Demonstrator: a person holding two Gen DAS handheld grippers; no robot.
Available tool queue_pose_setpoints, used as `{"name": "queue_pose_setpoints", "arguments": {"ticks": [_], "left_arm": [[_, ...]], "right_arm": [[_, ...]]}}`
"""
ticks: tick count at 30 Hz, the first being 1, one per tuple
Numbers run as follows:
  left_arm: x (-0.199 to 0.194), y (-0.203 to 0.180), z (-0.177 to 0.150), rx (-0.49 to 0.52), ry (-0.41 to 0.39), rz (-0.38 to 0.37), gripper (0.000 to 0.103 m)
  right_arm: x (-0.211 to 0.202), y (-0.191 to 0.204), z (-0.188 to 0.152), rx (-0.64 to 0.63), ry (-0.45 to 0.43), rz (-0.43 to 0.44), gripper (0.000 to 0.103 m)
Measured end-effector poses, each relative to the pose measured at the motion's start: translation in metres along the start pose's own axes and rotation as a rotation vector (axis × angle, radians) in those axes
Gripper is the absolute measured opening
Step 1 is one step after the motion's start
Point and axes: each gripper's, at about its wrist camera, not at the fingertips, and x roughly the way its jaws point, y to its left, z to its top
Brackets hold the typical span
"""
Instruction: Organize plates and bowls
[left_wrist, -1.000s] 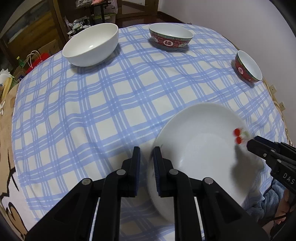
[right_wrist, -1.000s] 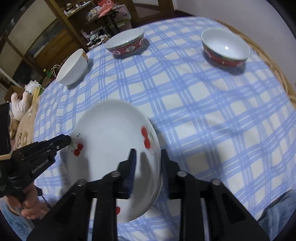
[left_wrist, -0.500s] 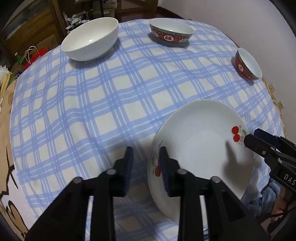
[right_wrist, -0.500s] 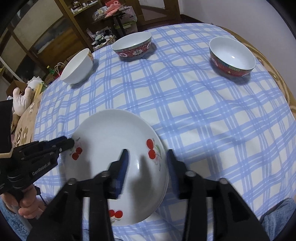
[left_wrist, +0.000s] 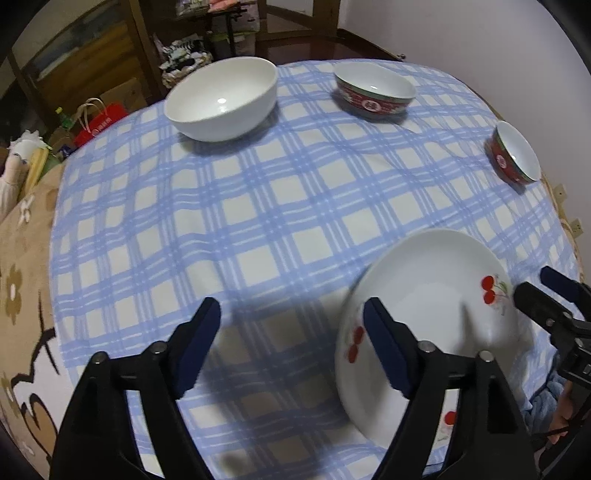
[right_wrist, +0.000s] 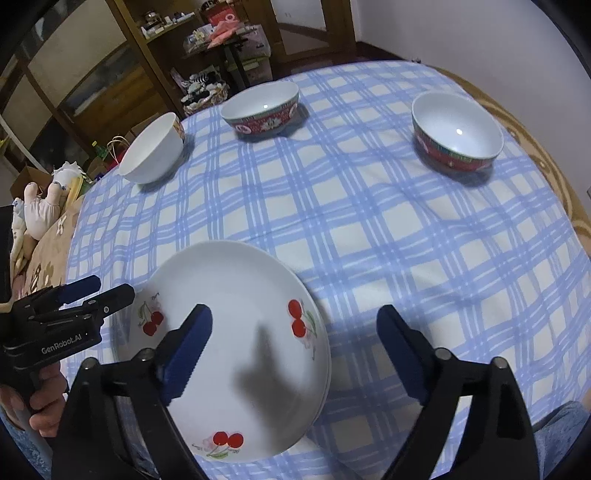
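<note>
A white plate (left_wrist: 432, 295) with red cherry prints lies on the blue checked tablecloth (left_wrist: 258, 221) near the front edge. My left gripper (left_wrist: 291, 332) straddles its left rim, jaws opening wide, pads clear of the plate. In the right wrist view the same plate (right_wrist: 229, 280) has its right rim between the fingers of my right gripper (right_wrist: 295, 343), whose jaws are also opening and touch nothing. A second rim seems to show under the plate's right edge. Each view catches the other gripper at the plate's far side: right gripper (left_wrist: 533, 282), left gripper (right_wrist: 110, 288).
At the back stand a plain white bowl (left_wrist: 221, 98), a red patterned bowl (left_wrist: 373, 96) and another red bowl (left_wrist: 515, 153) at the right edge. Wooden shelves (right_wrist: 110, 74) and bags stand beyond the table. A hand (right_wrist: 44, 413) holds the left gripper's handle.
Both grippers were nearly shut on opposite rims of the plate; both have opened wide and let it go. The plate now rests on the cloth. The hands stayed roughly in place.
</note>
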Motion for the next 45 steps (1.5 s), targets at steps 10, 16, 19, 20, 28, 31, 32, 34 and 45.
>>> {"name": "queue_pose_setpoints", "arguments": {"ticks": [10,16,19,20,28,31,32,34,45], "left_arm": [[-0.006,0.01,0.007,-0.002,0.004,0.017,0.084],[-0.015,0.014,0.011,0.004,-0.022,0.023,0.084],[-0.024,0.019,0.013,-0.001,-0.041,0.013,0.084],[-0.027,0.019,0.015,0.004,-0.047,0.017,0.084],[-0.045,0.026,0.035,0.04,-0.091,0.058,0.084],[-0.048,0.031,0.047,0.035,-0.093,0.043,0.084],[-0.049,0.034,0.054,0.037,-0.091,0.021,0.084],[-0.052,0.038,0.063,0.037,-0.104,0.039,0.084],[-0.051,0.075,0.115,-0.017,-0.158,0.075,0.084]], "right_arm": [[-0.004,0.001,0.006,-0.01,-0.026,-0.006,0.102],[-0.014,0.003,0.015,-0.018,-0.083,-0.031,0.102],[-0.021,0.003,0.019,-0.002,-0.113,-0.021,0.101],[-0.024,0.003,0.021,0.001,-0.125,-0.018,0.102],[-0.051,0.02,0.049,-0.026,-0.209,-0.009,0.102],[-0.056,0.029,0.058,-0.052,-0.224,-0.028,0.102],[-0.057,0.032,0.061,-0.053,-0.229,-0.027,0.102],[-0.058,0.037,0.067,-0.051,-0.236,-0.009,0.102],[-0.038,0.075,0.111,-0.095,-0.256,0.024,0.102]]}}
